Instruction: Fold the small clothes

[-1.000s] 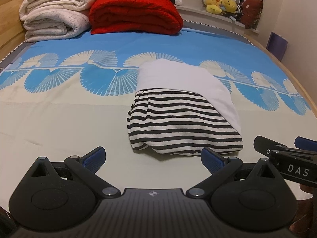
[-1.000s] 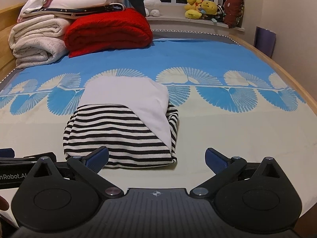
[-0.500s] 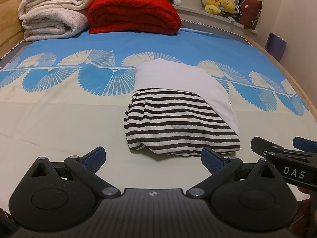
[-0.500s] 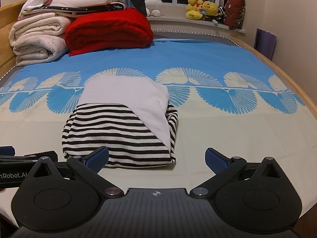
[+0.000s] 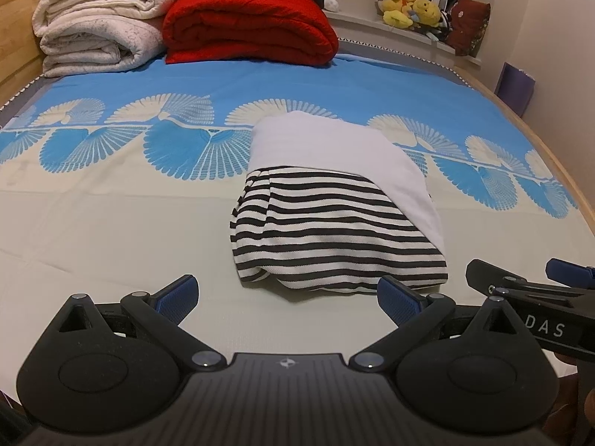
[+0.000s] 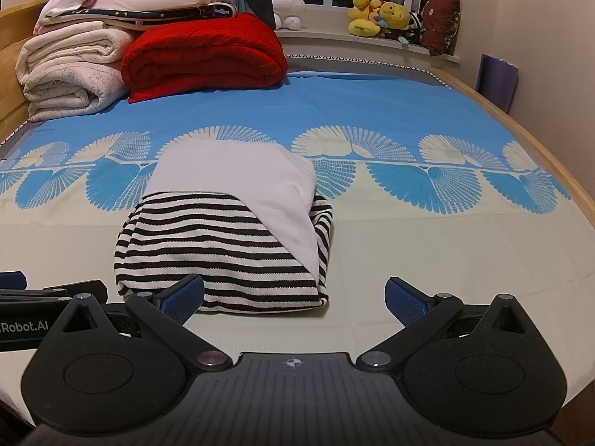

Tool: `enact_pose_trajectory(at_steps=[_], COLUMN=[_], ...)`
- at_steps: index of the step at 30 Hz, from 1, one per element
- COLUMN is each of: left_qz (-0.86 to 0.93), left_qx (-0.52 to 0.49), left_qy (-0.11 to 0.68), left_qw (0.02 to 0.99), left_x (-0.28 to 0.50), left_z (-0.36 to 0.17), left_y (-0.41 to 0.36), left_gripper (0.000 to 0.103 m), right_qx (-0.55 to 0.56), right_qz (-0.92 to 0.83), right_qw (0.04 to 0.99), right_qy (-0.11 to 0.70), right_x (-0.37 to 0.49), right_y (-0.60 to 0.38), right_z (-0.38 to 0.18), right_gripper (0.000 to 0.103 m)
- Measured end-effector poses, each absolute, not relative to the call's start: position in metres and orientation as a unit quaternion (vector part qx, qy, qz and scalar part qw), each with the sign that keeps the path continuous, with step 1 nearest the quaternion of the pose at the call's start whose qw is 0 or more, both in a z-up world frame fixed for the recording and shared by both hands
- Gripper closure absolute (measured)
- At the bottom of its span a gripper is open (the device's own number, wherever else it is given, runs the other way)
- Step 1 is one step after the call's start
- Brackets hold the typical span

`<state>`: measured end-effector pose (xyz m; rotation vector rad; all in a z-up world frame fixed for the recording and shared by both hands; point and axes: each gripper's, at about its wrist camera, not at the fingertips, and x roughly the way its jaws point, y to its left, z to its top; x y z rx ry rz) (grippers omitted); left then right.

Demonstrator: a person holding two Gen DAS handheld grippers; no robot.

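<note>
A small garment [image 5: 334, 219], black-and-white striped with a plain white part, lies folded in a compact bundle on the bed; it also shows in the right wrist view [image 6: 227, 230]. My left gripper [image 5: 286, 297] is open and empty, just in front of the bundle's near edge. My right gripper [image 6: 293, 295] is open and empty, in front of the bundle's near right corner. The right gripper's side shows at the right of the left wrist view [image 5: 528, 297], and the left gripper's side shows at the left of the right wrist view [image 6: 41, 297].
The bed sheet [image 5: 111, 223] is cream near me and blue with fan patterns farther off. A red blanket [image 5: 249, 29] and white folded blankets [image 5: 96, 33] are stacked at the head. Plush toys [image 6: 379, 15] sit on the sill. The wooden bed edge [image 6: 520, 126] runs along the right.
Both grippers have drawn slightly back and up from the folded bundle, still open. The garment has not moved.
</note>
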<state>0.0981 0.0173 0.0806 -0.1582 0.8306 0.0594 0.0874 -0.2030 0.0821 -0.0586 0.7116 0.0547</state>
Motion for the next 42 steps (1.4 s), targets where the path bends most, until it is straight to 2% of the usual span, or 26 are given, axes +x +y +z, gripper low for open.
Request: enact_pose_trajectory(at_steps=[42], left_qz=[0.024], left_qx=[-0.080], left_qy=[0.412], left_qw=[0.907], left_x=[0.0987], left_z=[0.0765], left_y=[0.0170], left_gripper=[0.001], right_qx=[-0.032], right_qz=[0.026], right_qw=[0.934], right_qy=[0.356], right_x=[0.0899], right_y=[-0.2036], right_z=[0.0767], right_gripper=[0.001])
